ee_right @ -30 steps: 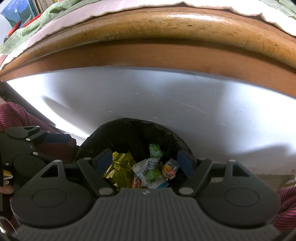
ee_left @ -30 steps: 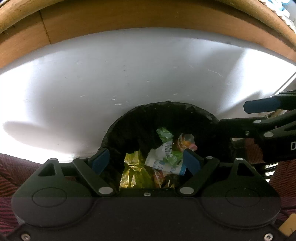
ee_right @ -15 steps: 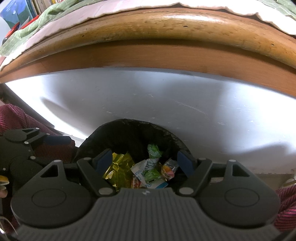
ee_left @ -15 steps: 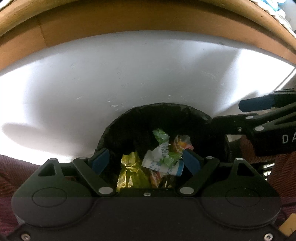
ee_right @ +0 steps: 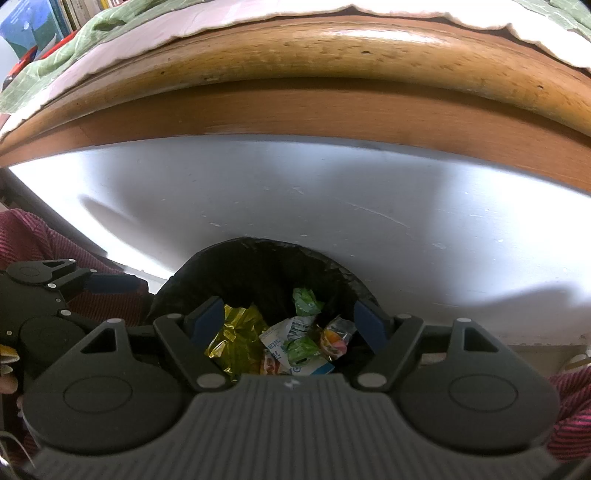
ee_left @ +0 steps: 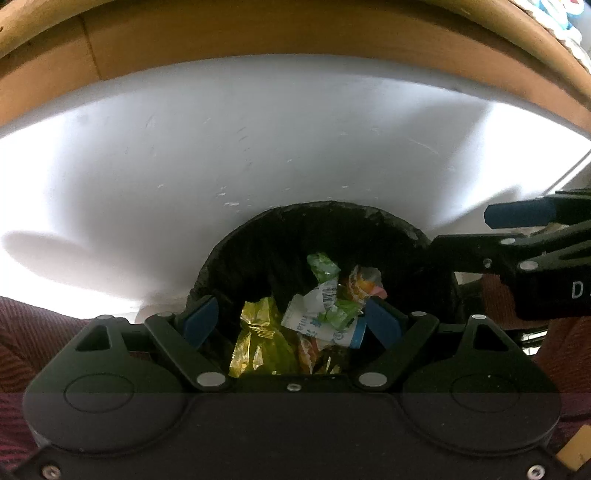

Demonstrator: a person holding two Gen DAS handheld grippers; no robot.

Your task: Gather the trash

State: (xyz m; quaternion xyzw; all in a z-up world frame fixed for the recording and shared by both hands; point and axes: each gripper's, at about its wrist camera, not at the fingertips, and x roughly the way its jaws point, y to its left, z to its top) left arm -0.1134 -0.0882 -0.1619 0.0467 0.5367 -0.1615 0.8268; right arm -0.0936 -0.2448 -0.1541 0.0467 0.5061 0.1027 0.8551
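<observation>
Bin: we count one, black-lined (ee_left: 280,236), standing against the white panel (ee_left: 258,140) under the wooden edge (ee_left: 295,33).
Wrappers in bin: we count at least five, namely one gold wrapper (ee_left: 255,339), two green wrappers (ee_left: 323,266), one white-and-blue packet (ee_left: 314,325) and one orange-printed wrapper (ee_left: 364,282); a further orange scrap shows below the packet.
Grippers: two. We find the left gripper (ee_left: 291,319) spread wide above the bin, nothing between its blue pads. We find the right gripper (ee_right: 288,325) likewise spread and empty above the bin.
Left wrist view only: the right gripper's dark linkage reaching in beside the bin's right rim.
Right wrist view only: green-and-white cloth (ee_right: 110,26) over the wooden edge, books (ee_right: 33,26) far above-left of the bin, and the left gripper's body left of the bin.
</observation>
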